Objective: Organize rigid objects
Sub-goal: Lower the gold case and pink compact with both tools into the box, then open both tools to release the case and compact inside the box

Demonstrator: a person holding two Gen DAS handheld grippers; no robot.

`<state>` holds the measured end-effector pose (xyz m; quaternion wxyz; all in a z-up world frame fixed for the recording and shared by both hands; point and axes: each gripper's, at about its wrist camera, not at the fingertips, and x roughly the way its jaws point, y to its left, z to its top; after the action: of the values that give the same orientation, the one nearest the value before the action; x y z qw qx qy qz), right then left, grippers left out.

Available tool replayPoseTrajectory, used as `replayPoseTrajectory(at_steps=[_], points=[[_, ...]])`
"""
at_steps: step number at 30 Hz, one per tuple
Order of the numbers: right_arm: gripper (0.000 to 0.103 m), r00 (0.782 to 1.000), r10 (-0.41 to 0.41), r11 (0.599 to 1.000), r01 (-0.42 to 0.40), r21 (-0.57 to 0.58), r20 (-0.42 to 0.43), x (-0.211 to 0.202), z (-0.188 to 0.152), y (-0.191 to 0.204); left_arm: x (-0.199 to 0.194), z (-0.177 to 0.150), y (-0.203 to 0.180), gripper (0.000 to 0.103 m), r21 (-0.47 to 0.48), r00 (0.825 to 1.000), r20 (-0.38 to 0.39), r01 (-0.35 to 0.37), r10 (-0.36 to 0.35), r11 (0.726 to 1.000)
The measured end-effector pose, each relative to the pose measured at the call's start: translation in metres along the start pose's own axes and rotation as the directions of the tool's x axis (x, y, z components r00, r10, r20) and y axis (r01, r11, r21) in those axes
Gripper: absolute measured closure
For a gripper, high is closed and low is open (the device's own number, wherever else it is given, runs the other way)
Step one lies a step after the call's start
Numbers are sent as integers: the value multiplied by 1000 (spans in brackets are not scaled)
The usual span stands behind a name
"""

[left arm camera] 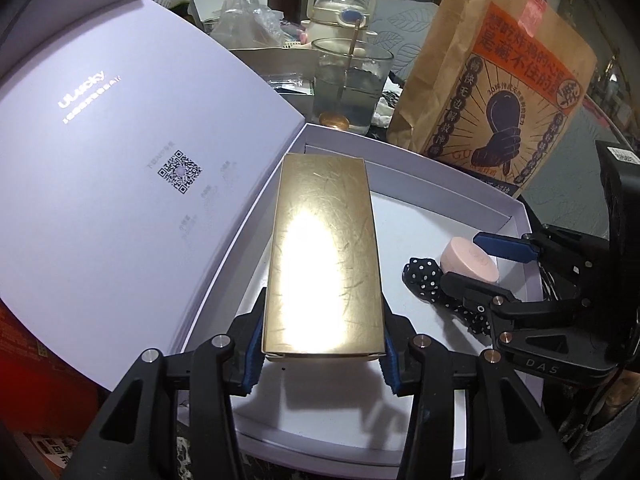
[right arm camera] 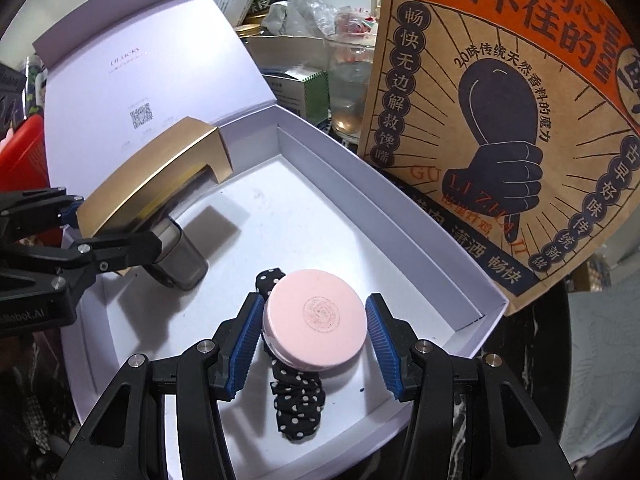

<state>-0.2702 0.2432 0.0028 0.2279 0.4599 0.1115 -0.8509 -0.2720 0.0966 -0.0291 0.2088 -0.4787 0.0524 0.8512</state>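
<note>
My left gripper [left arm camera: 322, 352] is shut on the near end of a long gold box [left arm camera: 324, 256], held tilted over the left part of an open white gift box [left arm camera: 440, 168]. From the right wrist view the gold box [right arm camera: 160, 176] shows a grey metallic piece [right arm camera: 180, 256] under its low end, with my left gripper [right arm camera: 112, 232] around it. My right gripper [right arm camera: 314, 344] is shut on a round pink compact [right arm camera: 316, 316] just above a black polka-dot scrunchie [right arm camera: 296, 404] on the box floor [right arm camera: 304, 216]. In the left wrist view the right gripper [left arm camera: 466, 260], the compact [left arm camera: 470, 260] and the scrunchie [left arm camera: 420, 276] sit at the box's right side.
The box's lid [left arm camera: 120, 160] stands open on the left. A brown printed paper bag [left arm camera: 492, 80] leans just behind the box's far right wall. A glass of water with a spoon [left arm camera: 352, 80], a cream kettle [left arm camera: 340, 12] and clutter stand behind. A red item [right arm camera: 24, 152] lies left.
</note>
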Motion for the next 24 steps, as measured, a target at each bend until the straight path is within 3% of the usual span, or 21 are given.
replayPoseTrajectory(at_steps=[14,24], points=[[47,1000,-23,1000,23,17,3,-16,-6,1,-2,1,-12,57,56,999,-20,-47,48,997],[47,998,-52,998,51,24,28,-46,-20,5,-10,-6,-27,57,77,999,-15,-27,29,997]])
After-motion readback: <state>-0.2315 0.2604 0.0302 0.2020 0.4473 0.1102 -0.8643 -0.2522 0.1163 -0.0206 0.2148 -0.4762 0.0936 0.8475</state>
